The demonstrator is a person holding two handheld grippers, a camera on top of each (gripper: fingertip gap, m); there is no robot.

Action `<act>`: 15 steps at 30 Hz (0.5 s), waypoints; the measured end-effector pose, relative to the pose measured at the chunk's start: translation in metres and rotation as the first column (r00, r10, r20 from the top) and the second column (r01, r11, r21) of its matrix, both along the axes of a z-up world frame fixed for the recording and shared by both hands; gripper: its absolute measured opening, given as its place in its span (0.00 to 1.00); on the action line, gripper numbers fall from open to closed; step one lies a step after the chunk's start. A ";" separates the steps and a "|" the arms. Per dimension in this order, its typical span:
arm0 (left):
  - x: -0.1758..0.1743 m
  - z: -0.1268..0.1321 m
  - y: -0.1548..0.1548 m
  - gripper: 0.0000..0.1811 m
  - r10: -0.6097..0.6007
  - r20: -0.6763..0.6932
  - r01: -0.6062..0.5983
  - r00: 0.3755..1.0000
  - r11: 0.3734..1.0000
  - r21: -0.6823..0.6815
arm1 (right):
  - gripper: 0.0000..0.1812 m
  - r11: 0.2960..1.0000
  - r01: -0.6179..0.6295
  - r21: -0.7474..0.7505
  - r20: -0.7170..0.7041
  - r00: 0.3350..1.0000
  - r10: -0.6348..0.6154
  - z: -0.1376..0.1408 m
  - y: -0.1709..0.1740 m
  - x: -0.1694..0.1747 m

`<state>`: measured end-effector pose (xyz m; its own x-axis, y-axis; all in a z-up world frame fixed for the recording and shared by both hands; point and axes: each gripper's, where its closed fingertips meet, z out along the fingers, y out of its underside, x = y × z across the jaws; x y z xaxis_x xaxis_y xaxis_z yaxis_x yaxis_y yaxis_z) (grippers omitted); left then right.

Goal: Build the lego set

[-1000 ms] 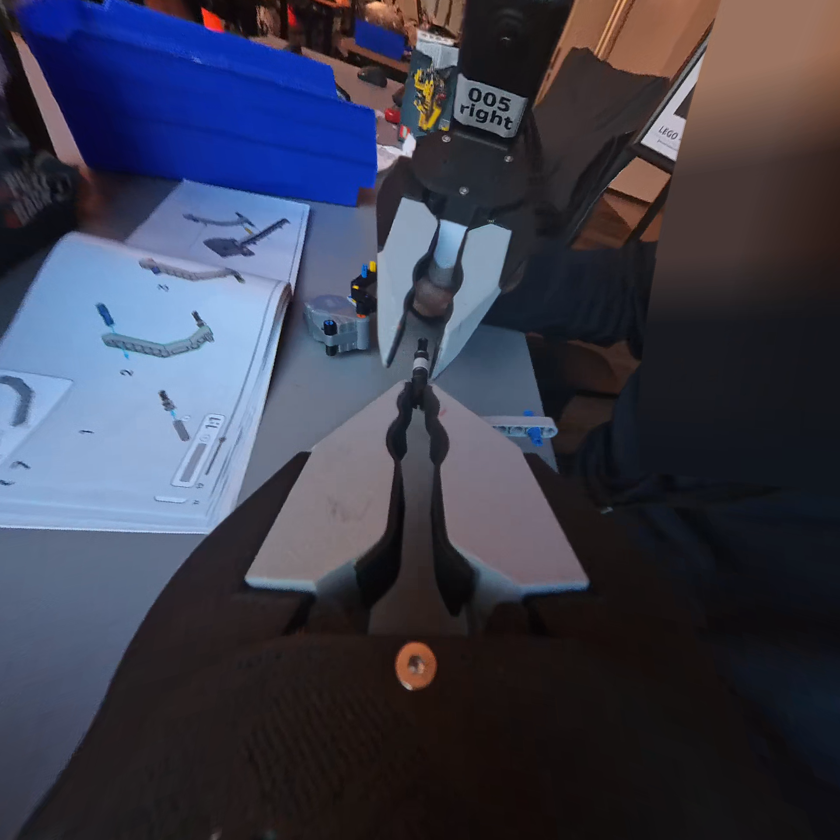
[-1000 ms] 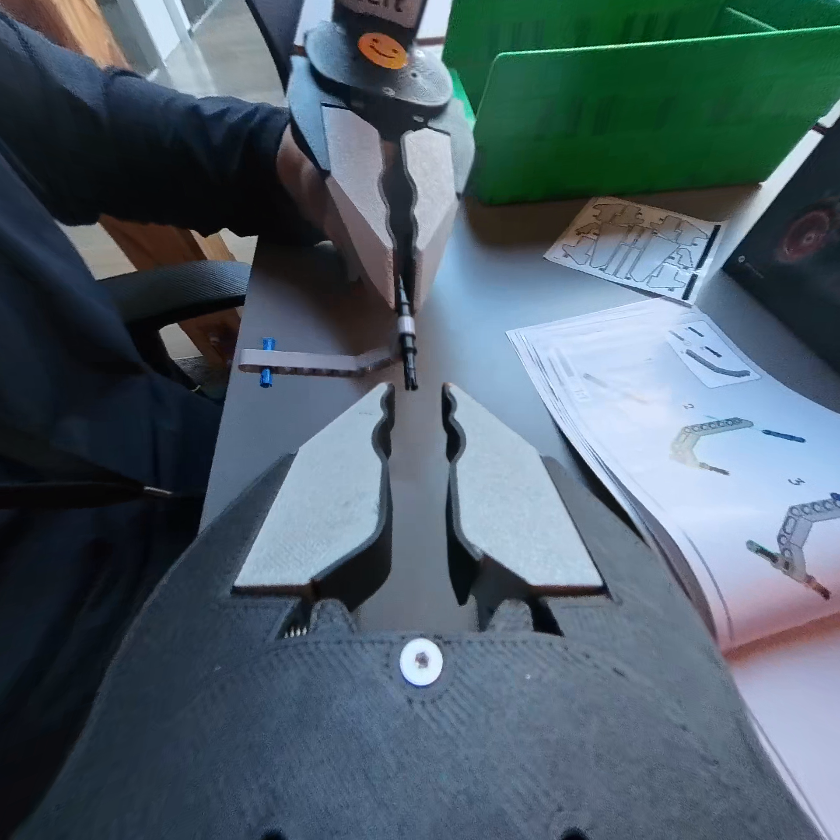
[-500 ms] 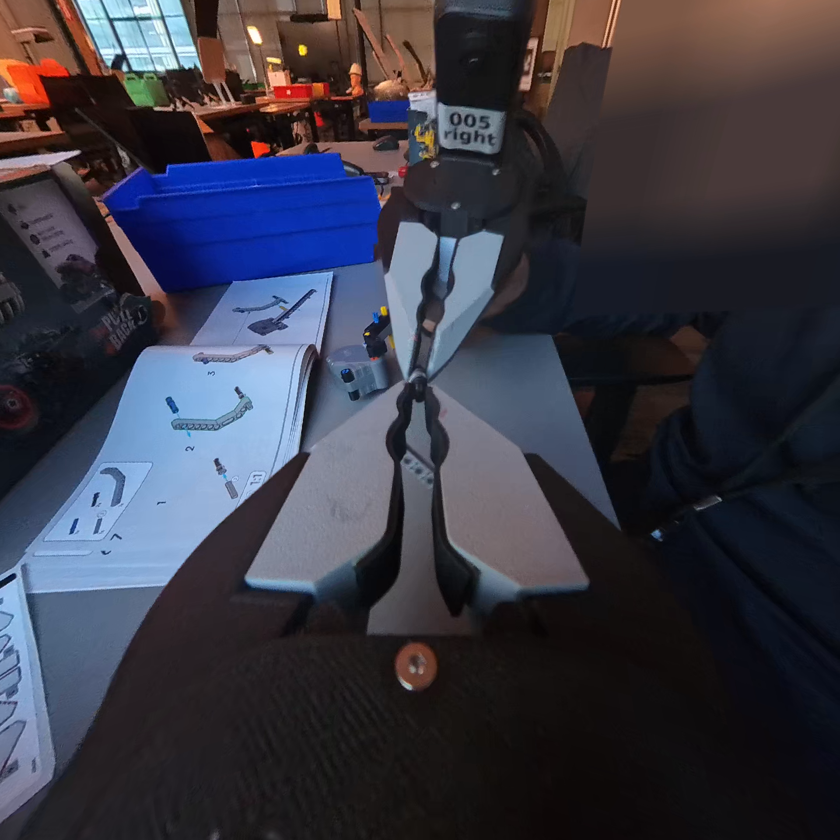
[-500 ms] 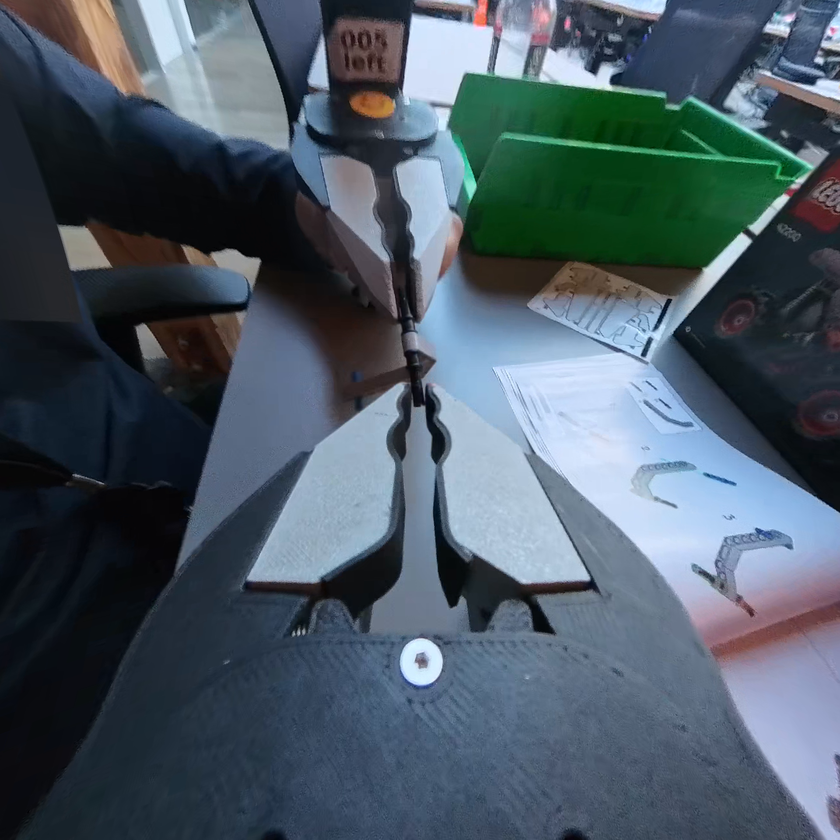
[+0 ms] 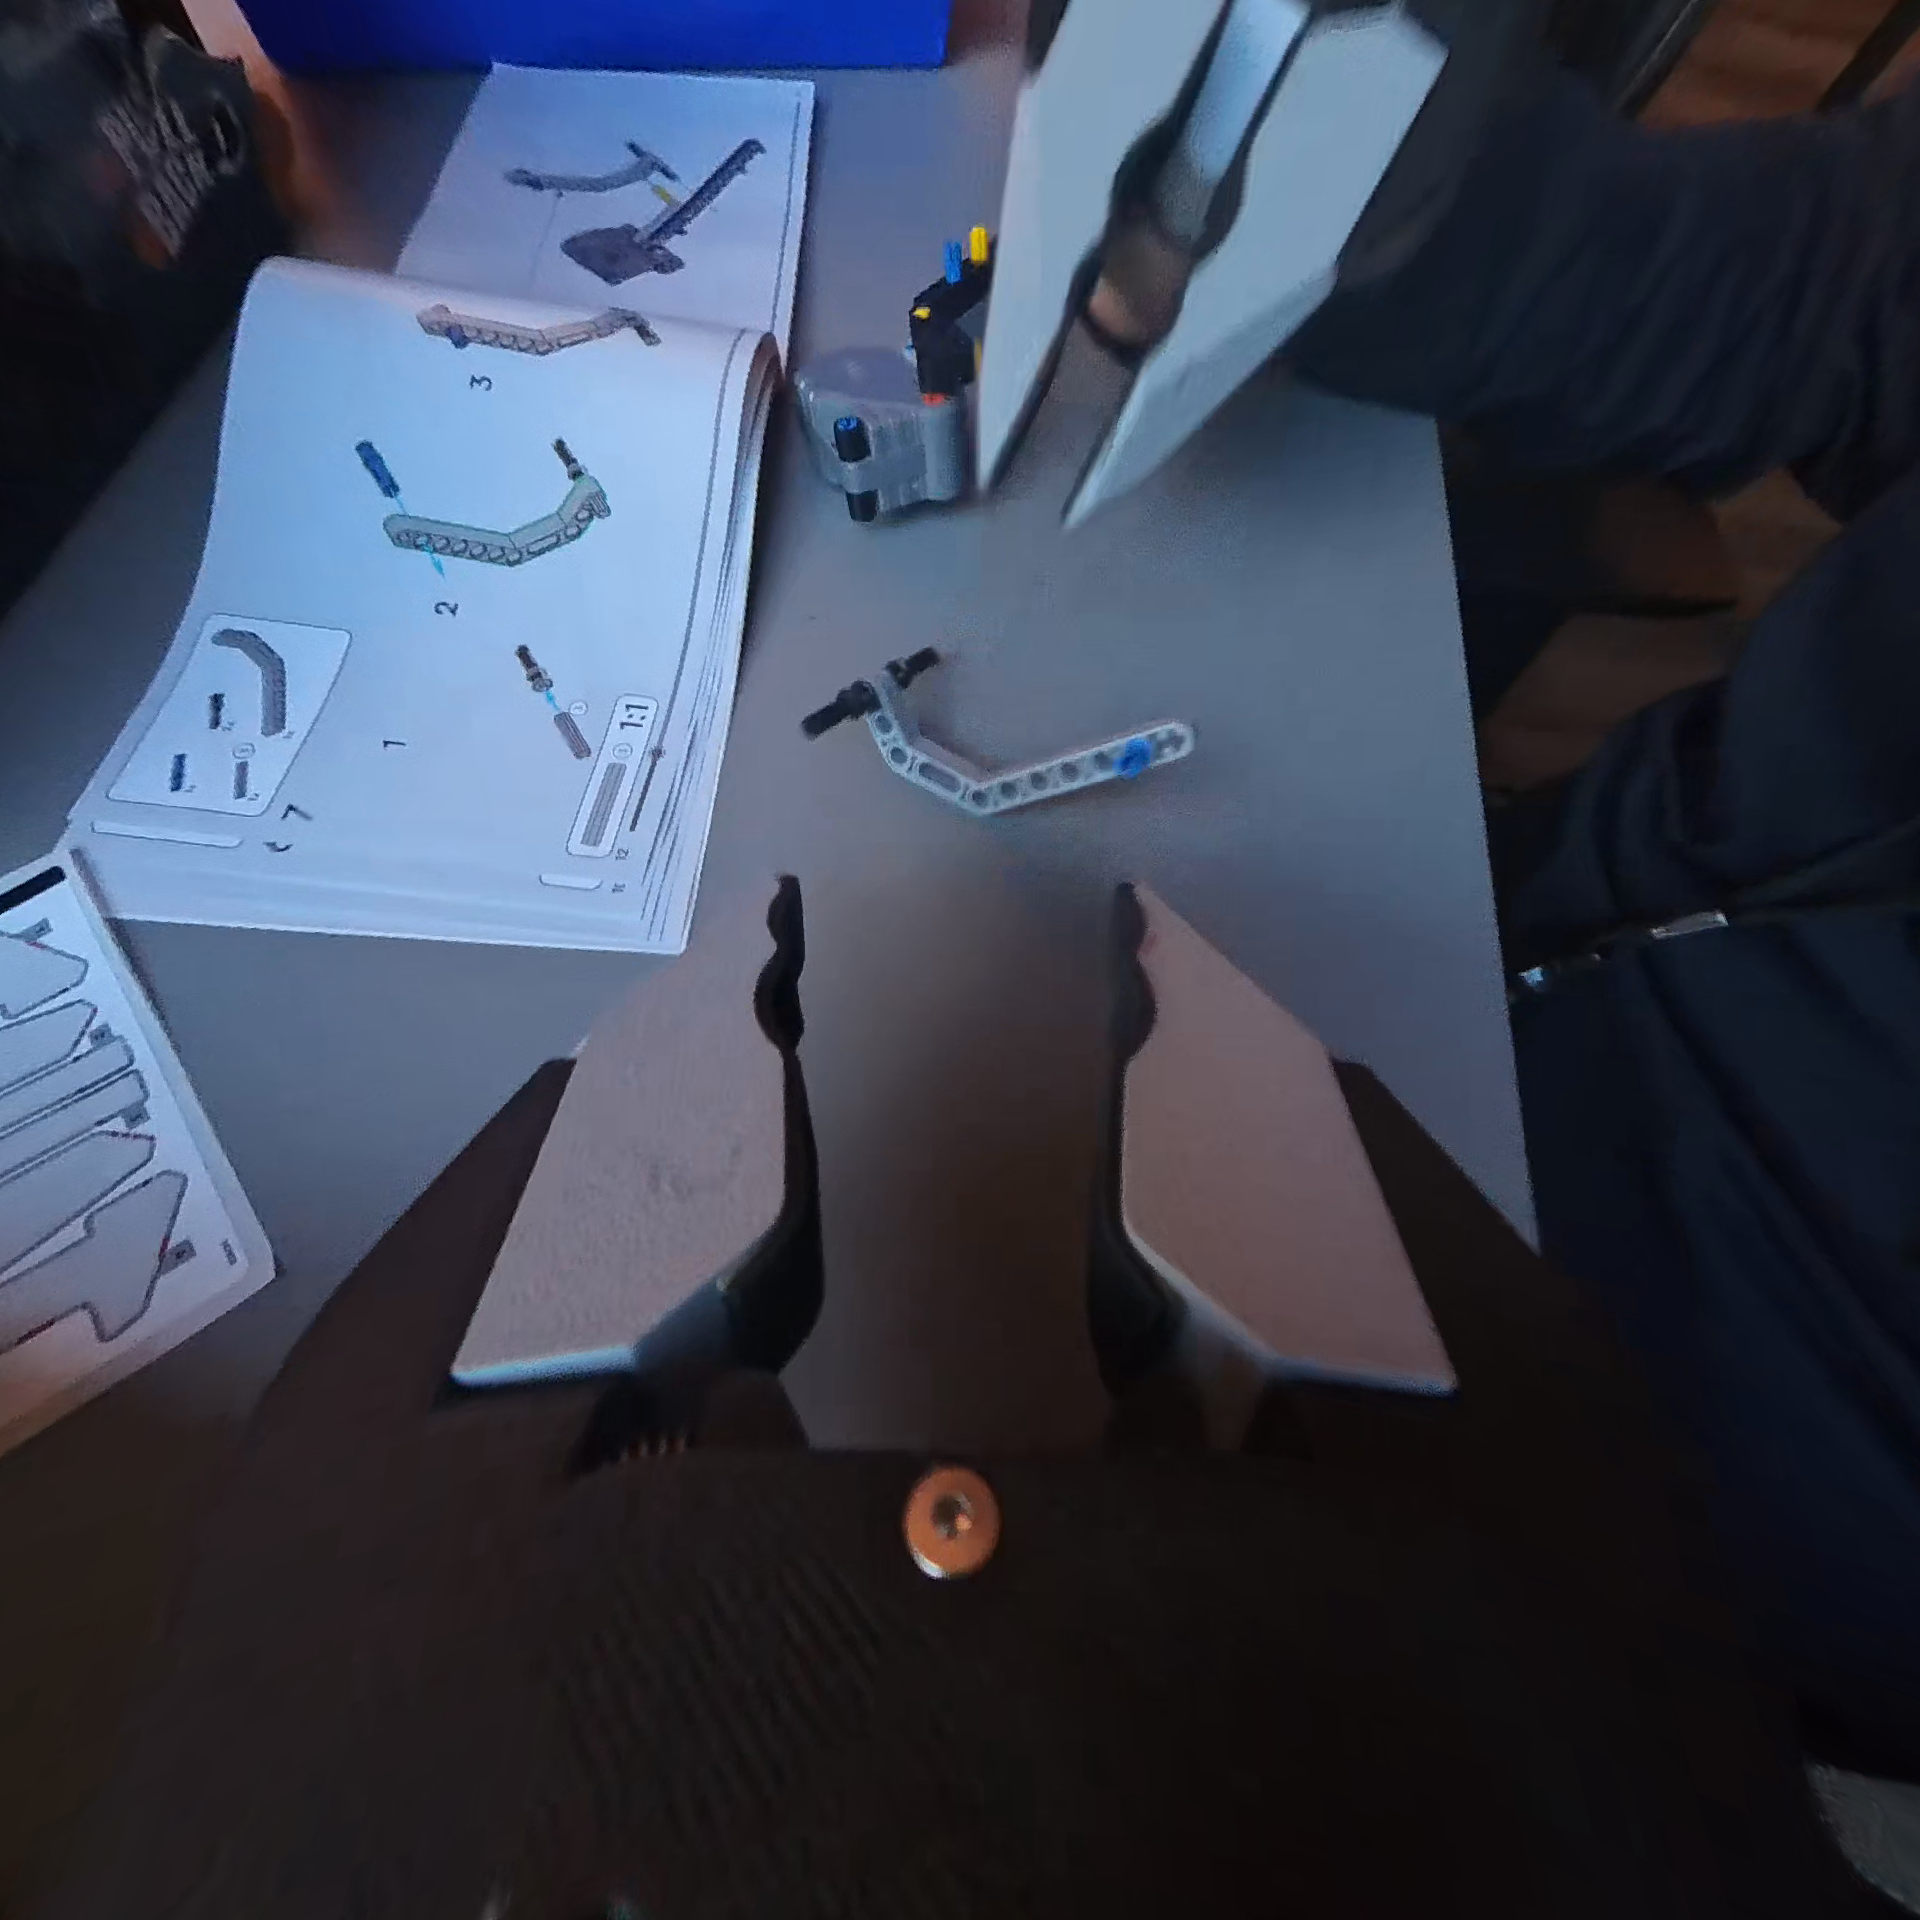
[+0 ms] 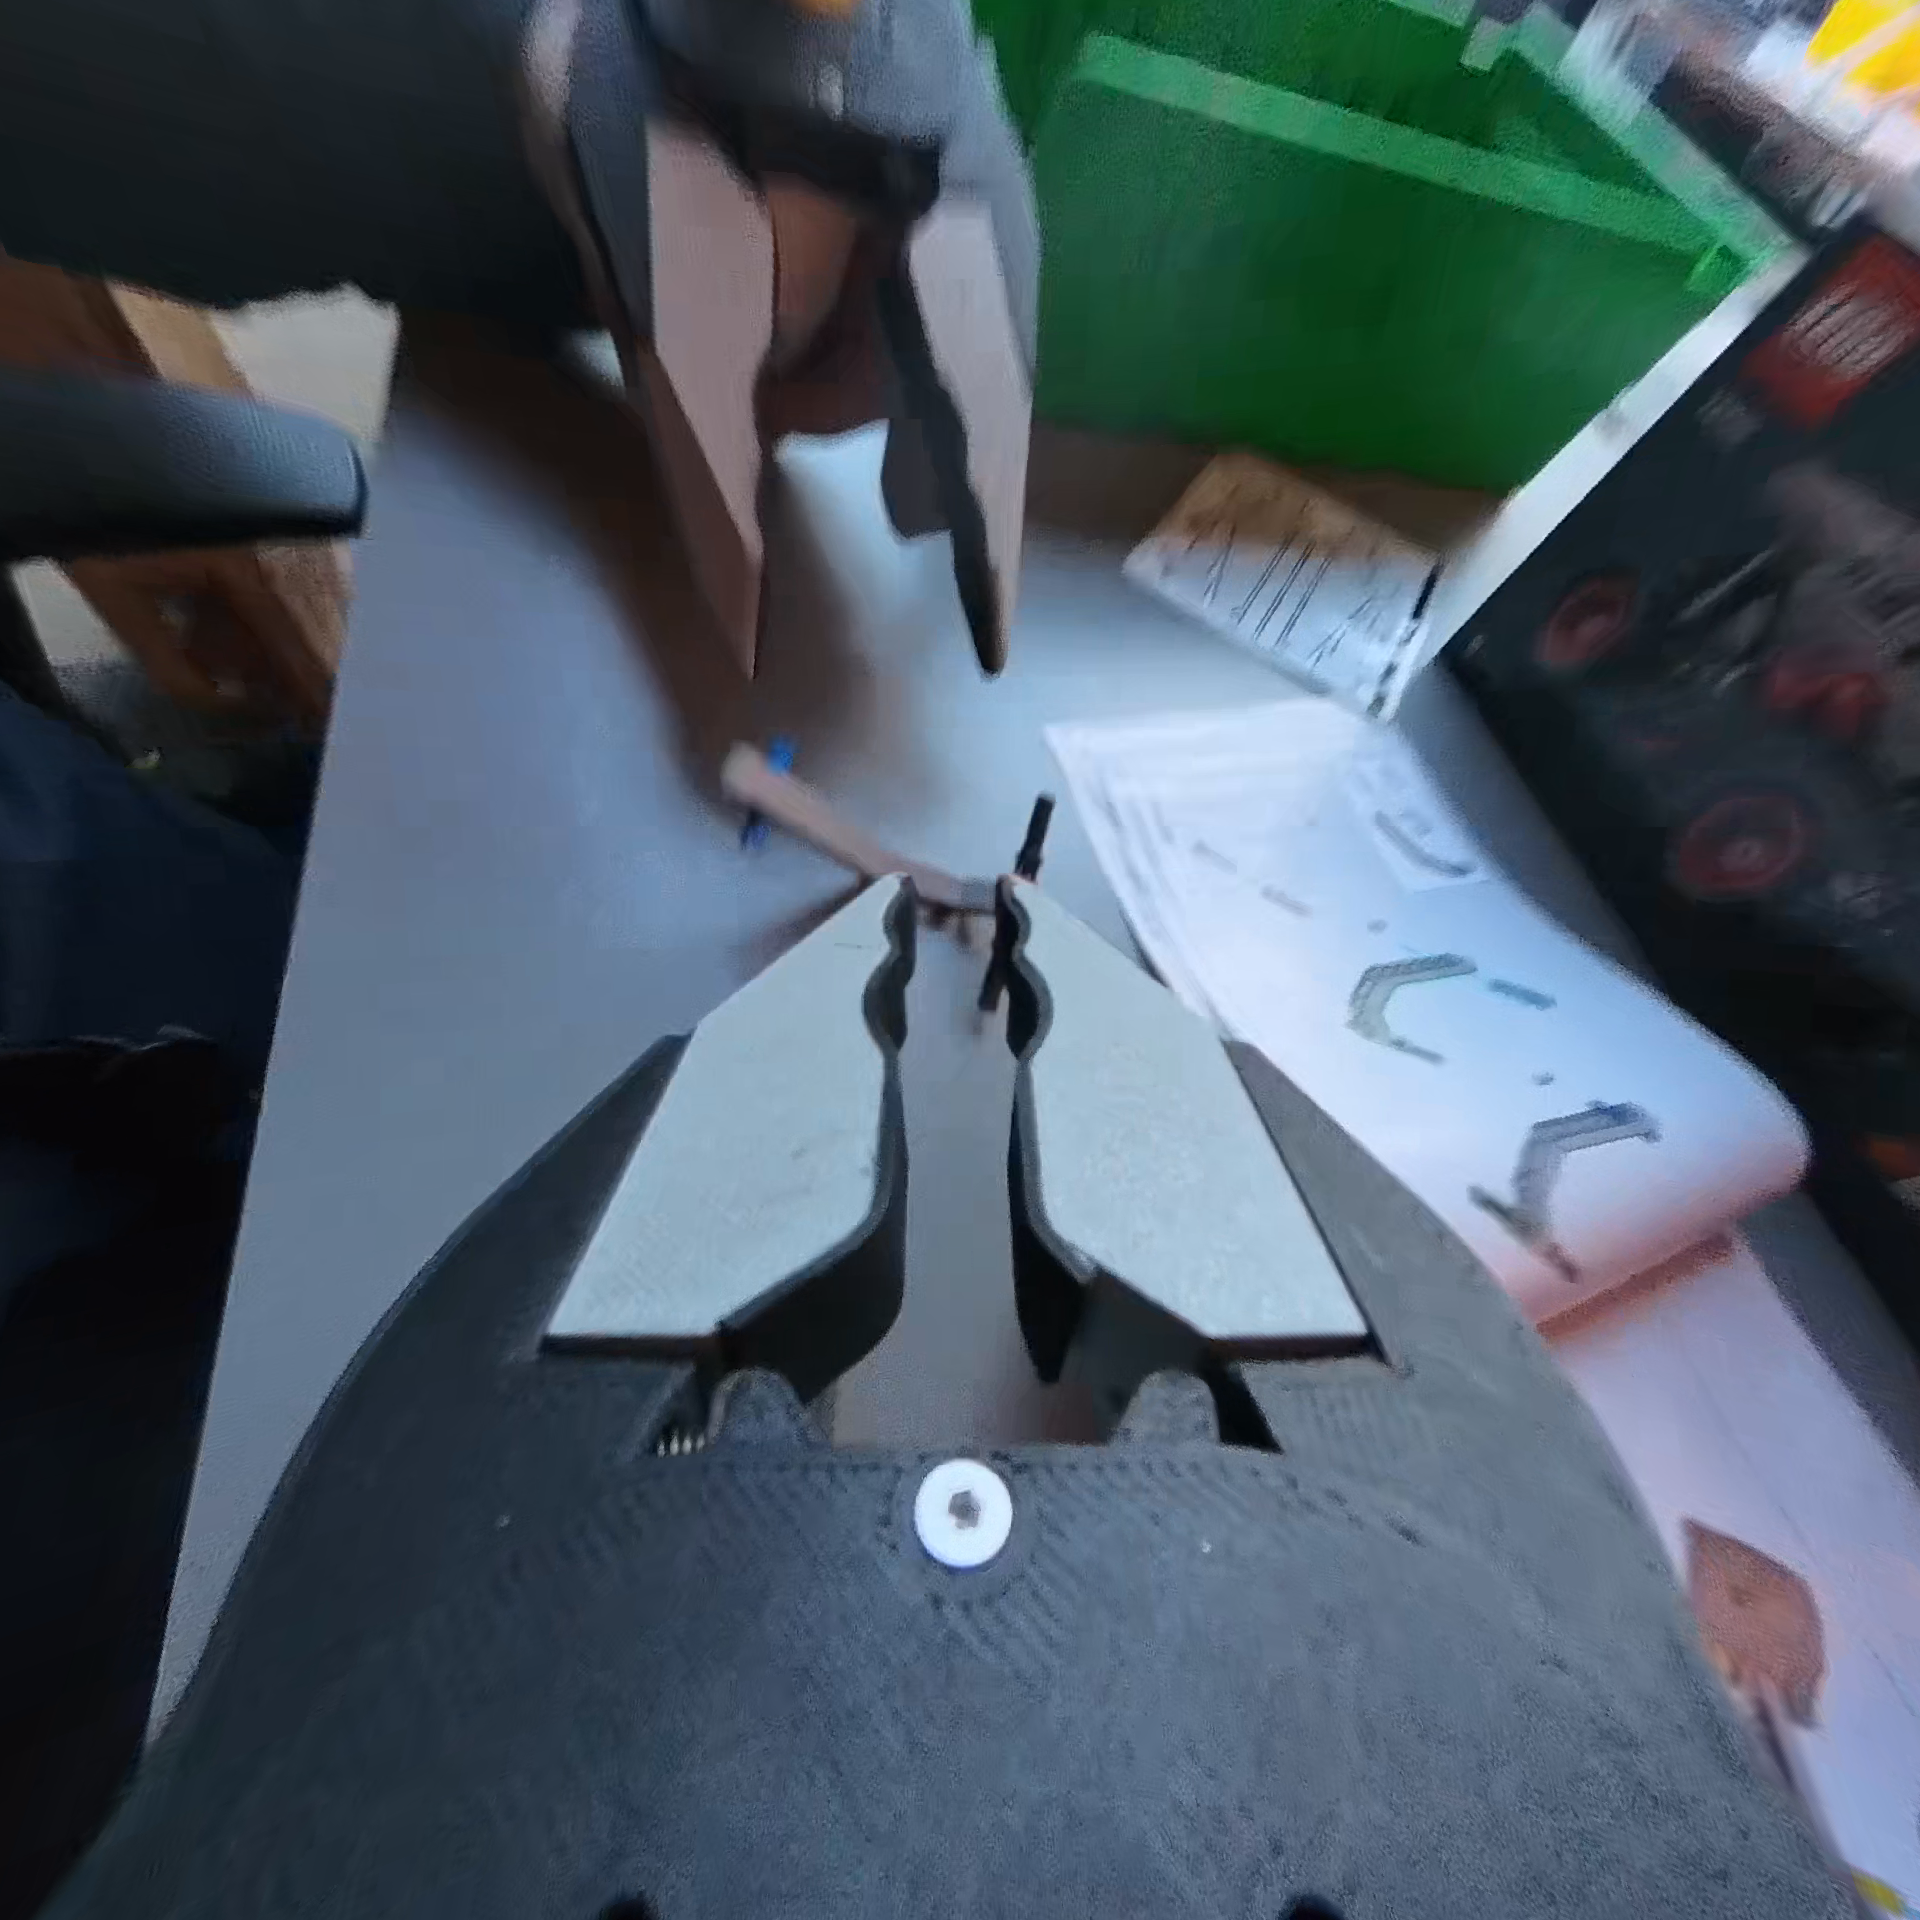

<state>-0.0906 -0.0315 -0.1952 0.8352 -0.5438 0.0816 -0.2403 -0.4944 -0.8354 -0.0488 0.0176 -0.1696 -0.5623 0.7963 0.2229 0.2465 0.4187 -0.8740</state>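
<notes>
Beyond open left gripper point(image 5: 951, 894), bent beam point(image 5: 997, 753)

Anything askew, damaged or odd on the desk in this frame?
Nothing stands out. The bent grey beam with its black axle lies flat on the table, and the instruction booklet sits open beside it.
</notes>
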 end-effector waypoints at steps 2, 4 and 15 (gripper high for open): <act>-0.009 0.001 0.001 0.32 0.031 -0.026 -0.030 0.999 0.999 0.018 | 0.07 0.996 0.035 -0.076 -0.078 0.996 -0.041 0.023 0.013 0.003; -0.017 0.012 0.001 0.32 0.056 0.000 -0.056 0.998 0.997 0.044 | 0.11 0.979 0.070 -0.191 -0.144 0.985 -0.099 0.048 0.033 0.007; -0.018 0.110 0.030 0.32 -0.011 0.195 -0.049 0.981 0.953 0.300 | 0.32 0.819 0.137 -0.557 -0.332 0.868 -0.370 0.124 0.172 0.065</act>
<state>-0.1082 -0.0013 -0.0848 0.8303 -0.5521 0.0763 -0.0534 -0.2150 -0.9751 0.0161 0.1898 -0.0453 -0.2727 0.9582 -0.0869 -0.1465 -0.1306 -0.9806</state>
